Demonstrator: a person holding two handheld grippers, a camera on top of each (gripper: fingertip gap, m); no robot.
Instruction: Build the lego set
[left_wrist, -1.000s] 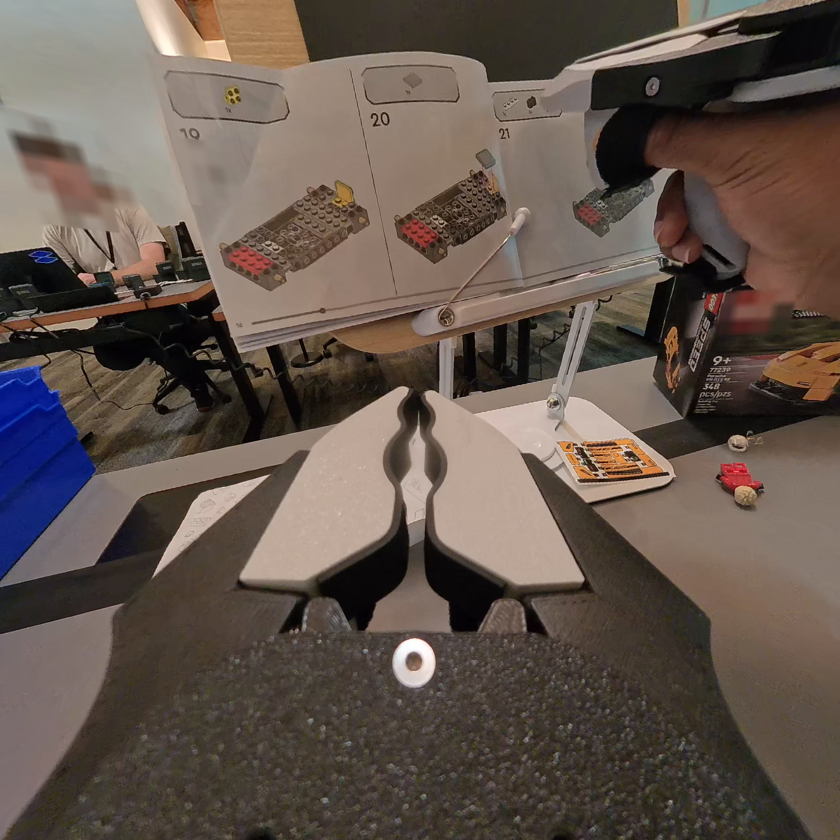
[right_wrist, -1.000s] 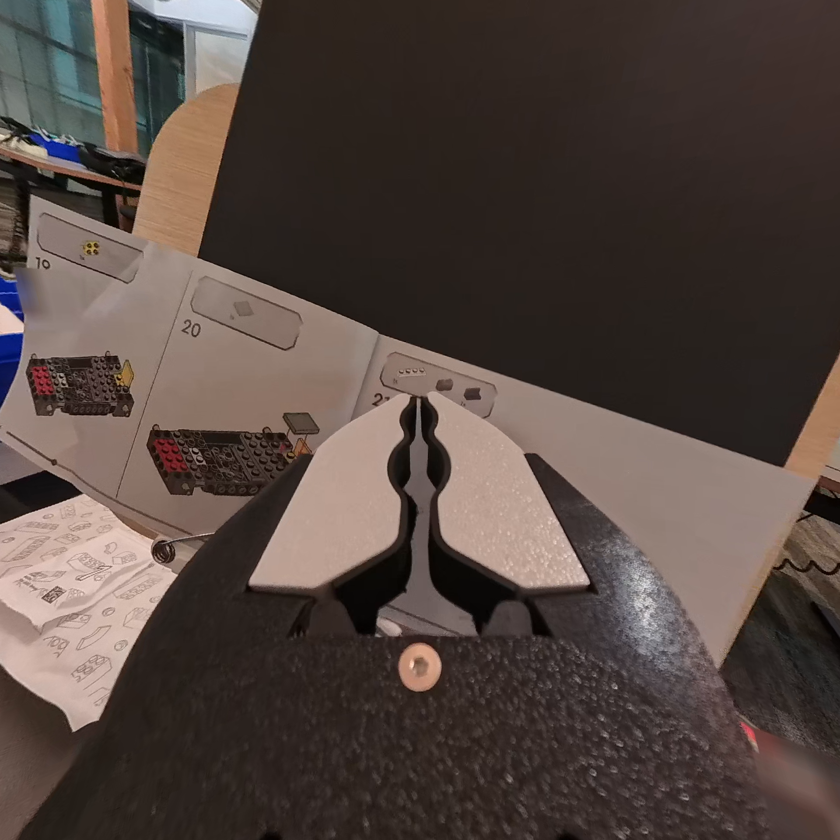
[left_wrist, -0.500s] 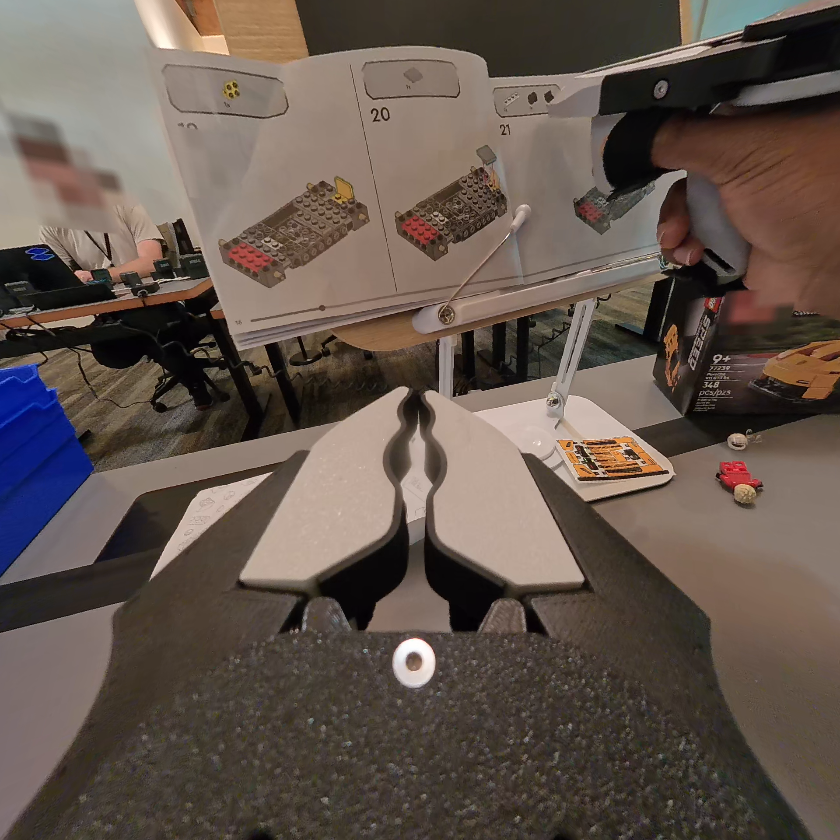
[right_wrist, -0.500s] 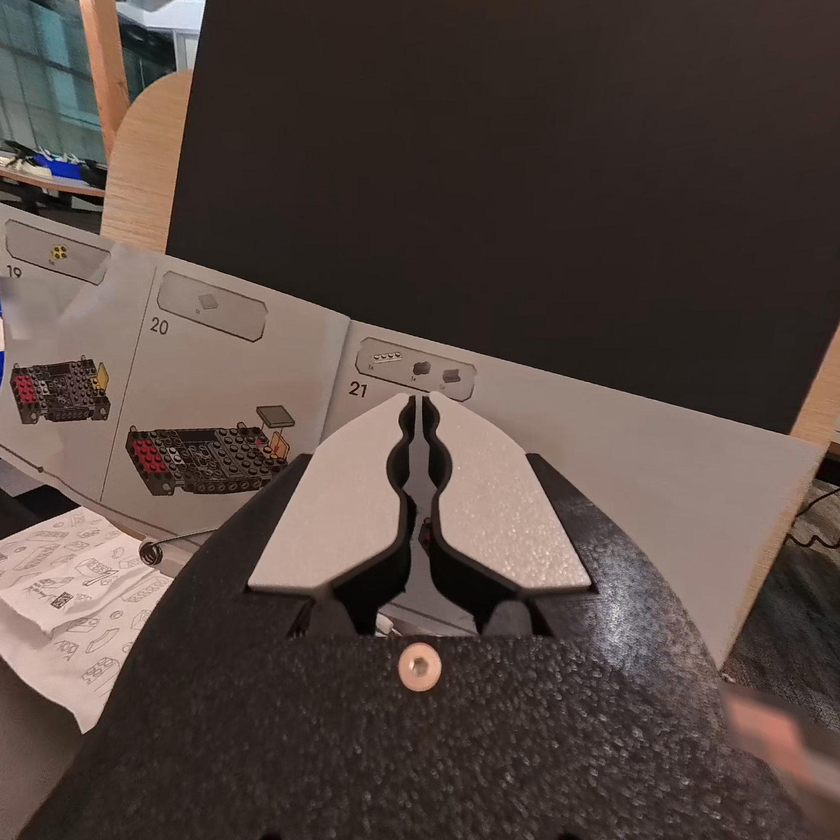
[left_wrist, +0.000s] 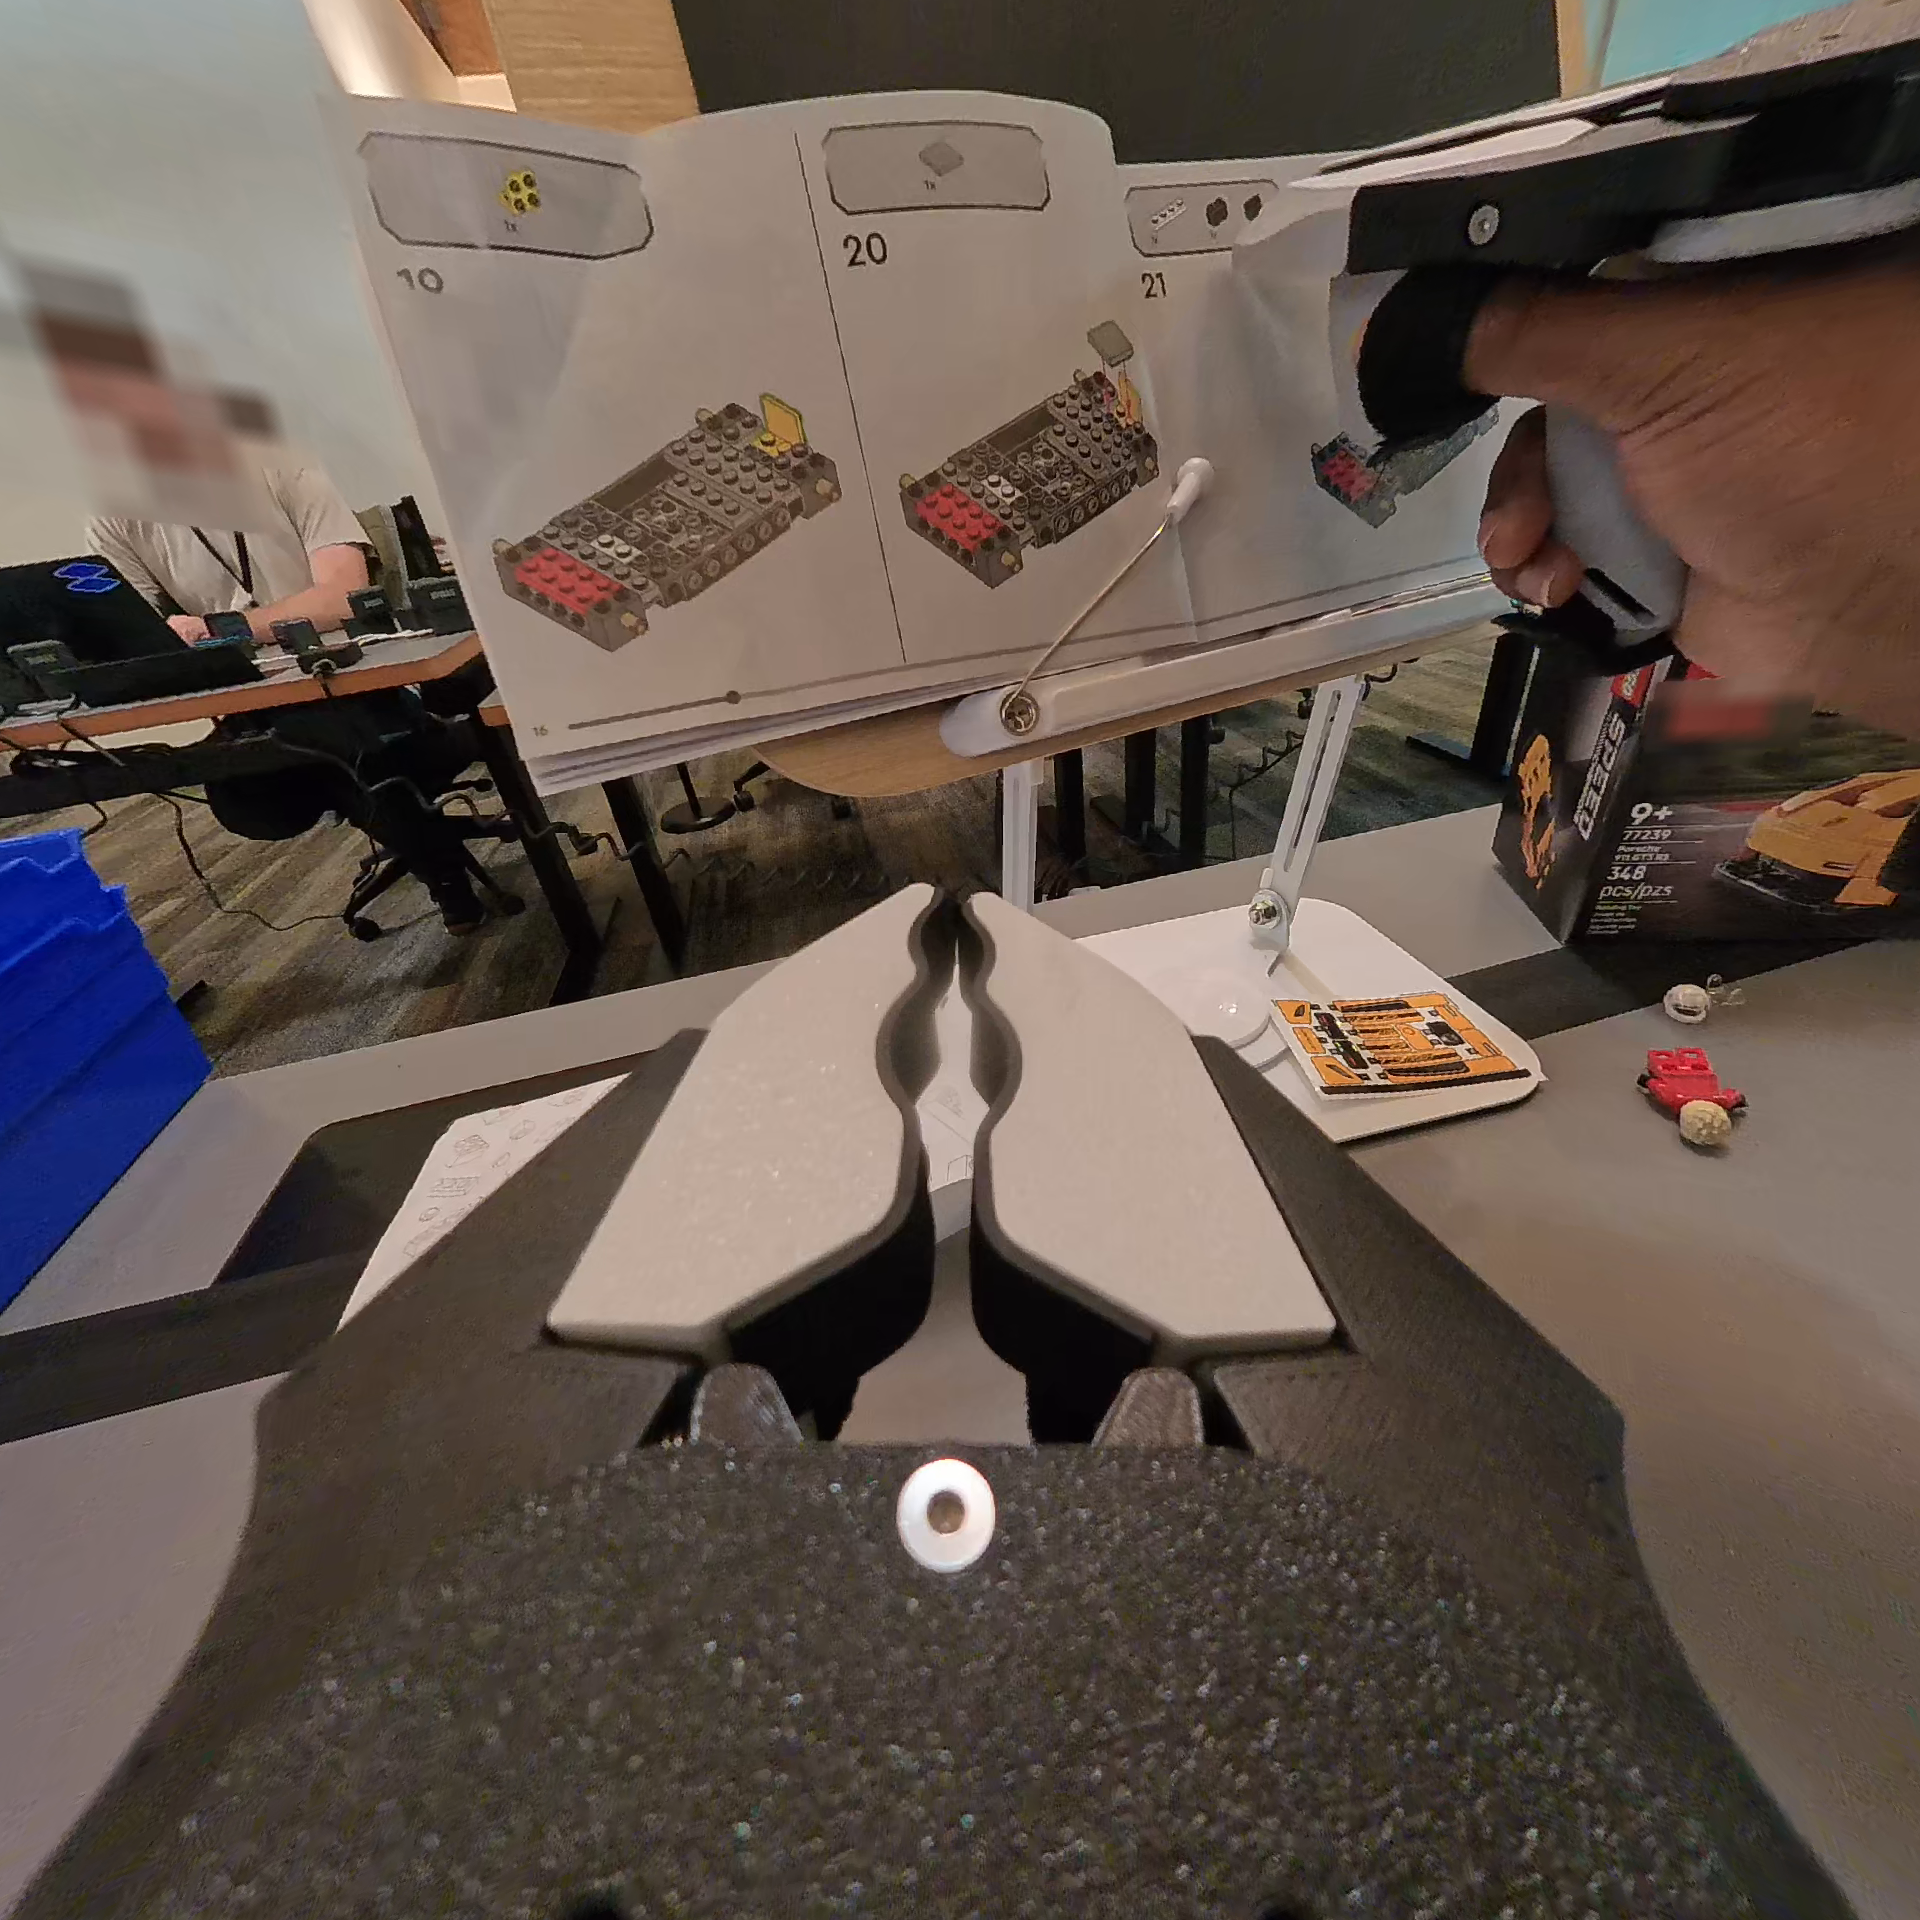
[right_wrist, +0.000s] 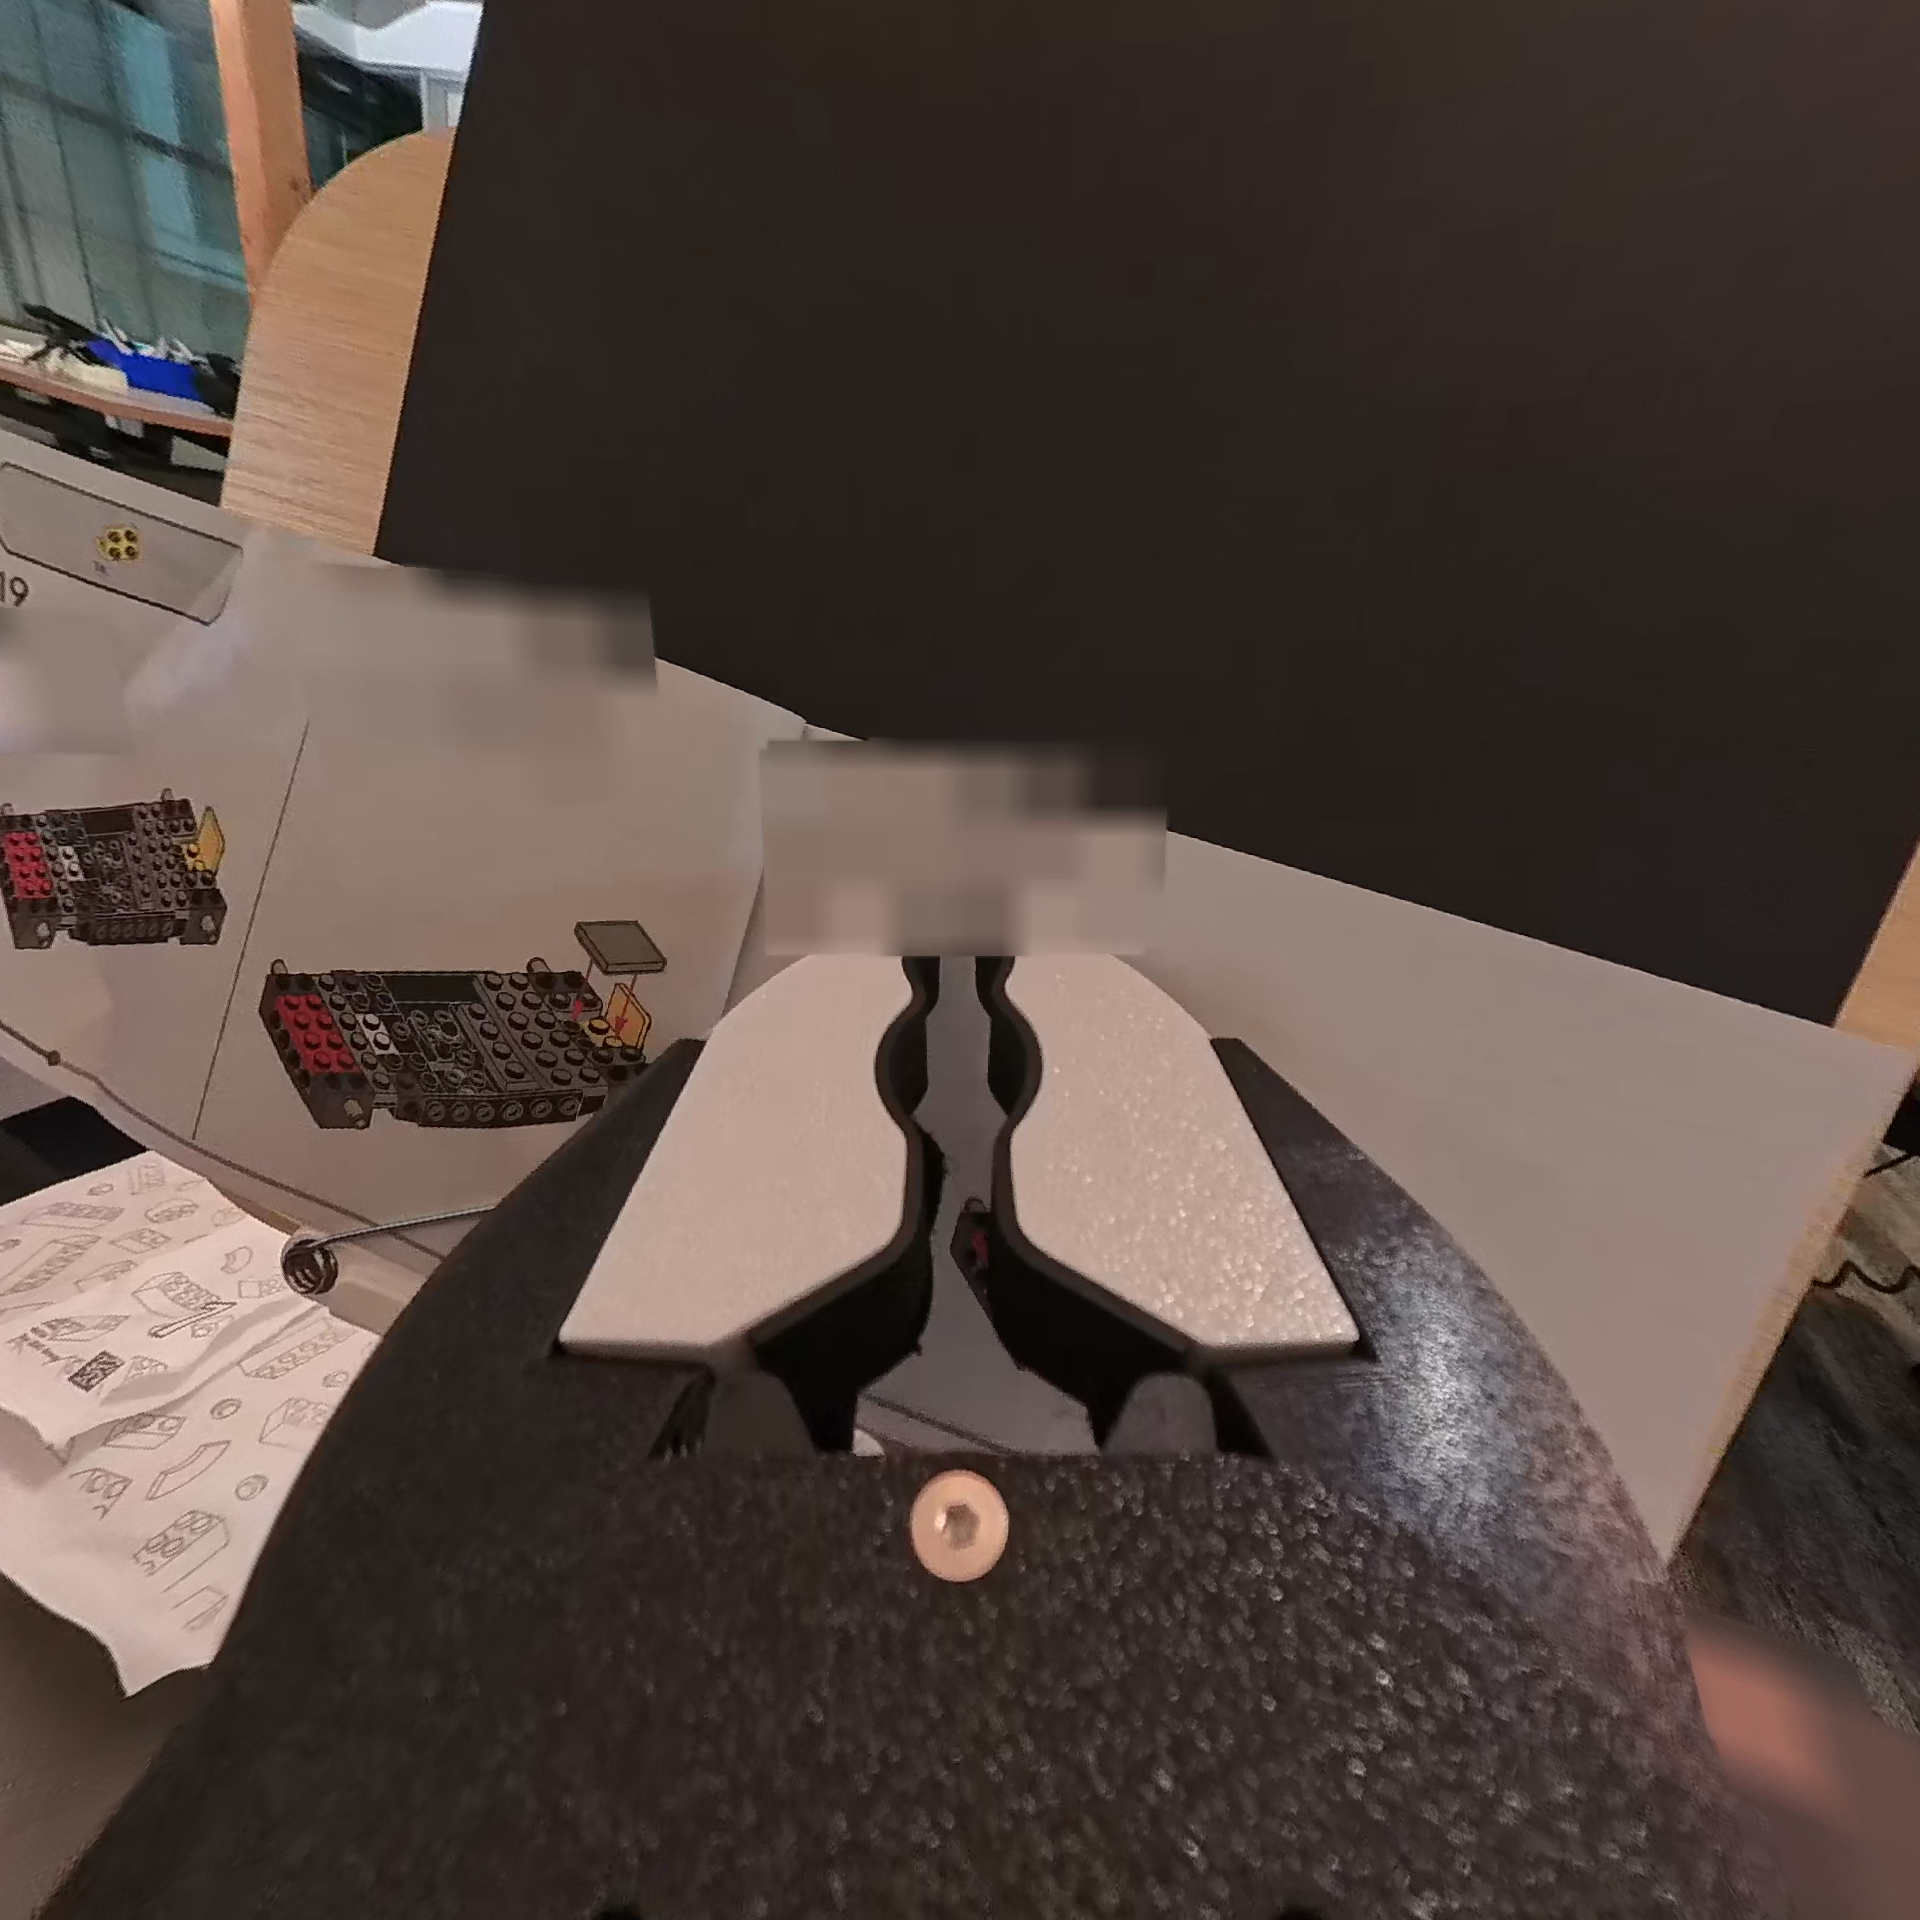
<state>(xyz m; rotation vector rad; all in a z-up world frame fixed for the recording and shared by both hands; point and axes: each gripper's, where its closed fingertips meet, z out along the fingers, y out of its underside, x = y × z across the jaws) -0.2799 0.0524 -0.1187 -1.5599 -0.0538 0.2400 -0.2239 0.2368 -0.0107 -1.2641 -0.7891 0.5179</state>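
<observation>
Turning the instruction booklet (left_wrist: 790, 416) page: our right gripper (right_wrist: 956, 971) is slightly parted at its right page, left gripper (left_wrist: 951, 909) closed empty. Next: pinch one sheet only.

Right gripper (right_wrist: 956, 971) slightly parted, facing instruction booklet (right_wrist: 436, 883), black panel (right_wrist: 1143, 416)
</observation>
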